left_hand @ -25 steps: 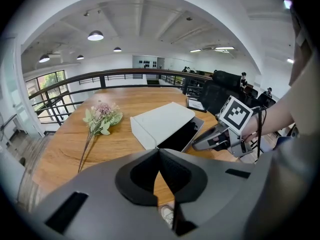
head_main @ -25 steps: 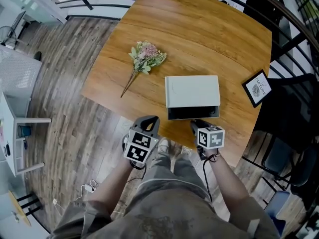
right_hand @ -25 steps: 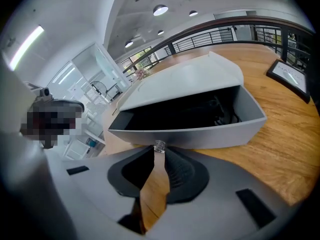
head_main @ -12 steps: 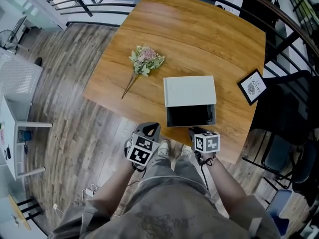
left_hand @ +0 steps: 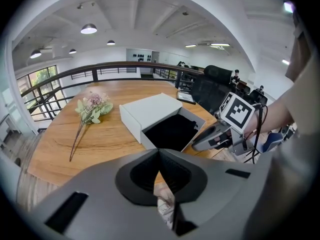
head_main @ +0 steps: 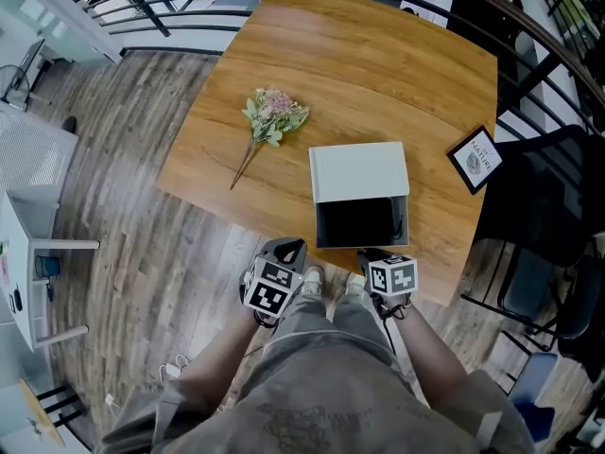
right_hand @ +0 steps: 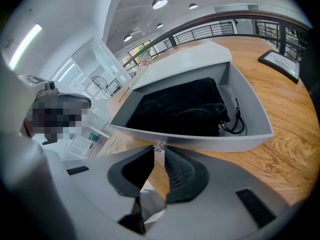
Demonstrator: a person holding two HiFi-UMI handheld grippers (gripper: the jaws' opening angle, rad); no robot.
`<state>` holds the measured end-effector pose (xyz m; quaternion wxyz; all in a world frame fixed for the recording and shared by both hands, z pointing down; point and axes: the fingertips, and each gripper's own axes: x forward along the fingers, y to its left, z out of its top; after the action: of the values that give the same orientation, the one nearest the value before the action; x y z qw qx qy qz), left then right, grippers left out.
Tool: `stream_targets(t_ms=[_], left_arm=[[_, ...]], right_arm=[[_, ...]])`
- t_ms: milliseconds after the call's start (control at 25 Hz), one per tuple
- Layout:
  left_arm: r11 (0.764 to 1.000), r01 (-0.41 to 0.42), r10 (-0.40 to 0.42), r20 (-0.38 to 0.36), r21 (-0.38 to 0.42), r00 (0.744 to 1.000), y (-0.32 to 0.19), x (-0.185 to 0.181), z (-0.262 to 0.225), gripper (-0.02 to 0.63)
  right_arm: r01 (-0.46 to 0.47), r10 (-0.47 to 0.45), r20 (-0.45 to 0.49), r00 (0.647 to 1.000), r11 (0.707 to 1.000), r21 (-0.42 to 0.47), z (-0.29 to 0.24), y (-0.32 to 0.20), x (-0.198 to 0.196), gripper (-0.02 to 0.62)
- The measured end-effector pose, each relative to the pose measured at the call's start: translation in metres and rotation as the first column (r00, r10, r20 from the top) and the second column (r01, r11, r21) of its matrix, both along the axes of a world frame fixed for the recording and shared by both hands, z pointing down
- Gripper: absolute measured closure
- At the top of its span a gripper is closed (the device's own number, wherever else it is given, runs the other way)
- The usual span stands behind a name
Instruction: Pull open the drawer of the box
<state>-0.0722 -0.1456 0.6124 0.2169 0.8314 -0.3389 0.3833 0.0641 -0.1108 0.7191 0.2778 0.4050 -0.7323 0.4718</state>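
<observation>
The right gripper view shows what the head view cannot. My right gripper (right_hand: 159,153) has its jaws pinched on the small clear knob (right_hand: 160,145) of the drawer (right_hand: 210,139) front, and a black cable (right_hand: 235,121) lies at the drawer's 3 o'clock side. From above, the box (head_main: 358,170) sits near the table (head_main: 378,55)'s 6 o'clock edge. The drawer opens toward 6, so box and drawer run long from 12 to 6. My left gripper (left_hand: 159,153), jaws together on nothing, hangs at the box's 7 o'clock.

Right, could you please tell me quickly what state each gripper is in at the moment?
Left gripper: closed, holding nothing.
Right gripper: closed on the small knob of the open drawer.
</observation>
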Motion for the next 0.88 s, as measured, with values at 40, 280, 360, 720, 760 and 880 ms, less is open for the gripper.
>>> stream_targets(t_ms=[40, 280, 360, 720, 760, 880], left_arm=[[1.0, 0.003, -0.003, -0.007, -0.006, 1.0, 0.001, 0.0, 0.0, 0.591], [1.0, 0.008, -0.008, -0.018, 0.0, 1.0, -0.004, -0.003, -0.006, 0.591], [1.0, 0.018, -0.017, -0.023, 0.013, 1.0, -0.009, -0.006, -0.012, 0.591], [0.99, 0.076, -0.068, -0.063, 0.121, 0.996, -0.04, -0.017, -0.057, 0.591], [0.988, 0.083, -0.075, -0.069, 0.131, 0.995, -0.044, -0.018, -0.061, 0.591], [0.983, 0.099, -0.088, -0.078, 0.154, 0.993, -0.054, -0.02, -0.071, 0.591]], right_arm=[[0.007, -0.007, -0.005, 1.0, 1.0, -0.004, 0.0, 0.0, 0.0, 0.514], [0.059, -0.058, -0.06, 0.997, 0.998, 0.017, -0.011, 0.0, 0.01, 0.37], [0.081, -0.079, -0.067, 0.995, 0.996, 0.027, -0.025, 0.0, 0.016, 0.37], [0.141, -0.114, -0.157, 0.981, 0.975, 0.171, -0.08, -0.05, 0.038, 0.37], [0.14, -0.11, -0.165, 0.98, 0.974, 0.18, -0.08, -0.059, 0.04, 0.367], [0.13, -0.098, -0.178, 0.979, 0.976, 0.176, -0.073, -0.08, 0.043, 0.343]])
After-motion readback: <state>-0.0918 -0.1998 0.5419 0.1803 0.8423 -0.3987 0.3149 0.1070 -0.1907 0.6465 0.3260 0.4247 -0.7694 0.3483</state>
